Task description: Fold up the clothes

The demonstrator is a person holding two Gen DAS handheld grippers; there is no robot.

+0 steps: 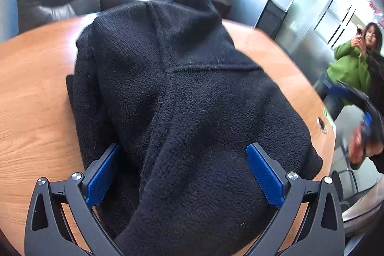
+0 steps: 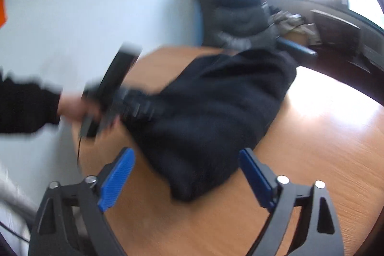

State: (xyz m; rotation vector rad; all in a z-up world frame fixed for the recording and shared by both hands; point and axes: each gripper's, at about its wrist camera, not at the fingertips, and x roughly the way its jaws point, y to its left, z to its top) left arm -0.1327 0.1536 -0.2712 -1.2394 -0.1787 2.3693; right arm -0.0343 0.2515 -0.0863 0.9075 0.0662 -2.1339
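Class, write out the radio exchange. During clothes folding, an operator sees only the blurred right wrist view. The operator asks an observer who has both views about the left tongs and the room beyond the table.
Operator: My right tongs stand open, with a corner of the black fleece ahead of them. The left tongs are a blur here. Are they clamped?
Observer: No. They are wide open, and the fleece is heaped between the pads on the wooden table.
Operator: Is anyone beyond the table?
Observer: Yes. A person in a green jacket stands past its right edge, holding something up.
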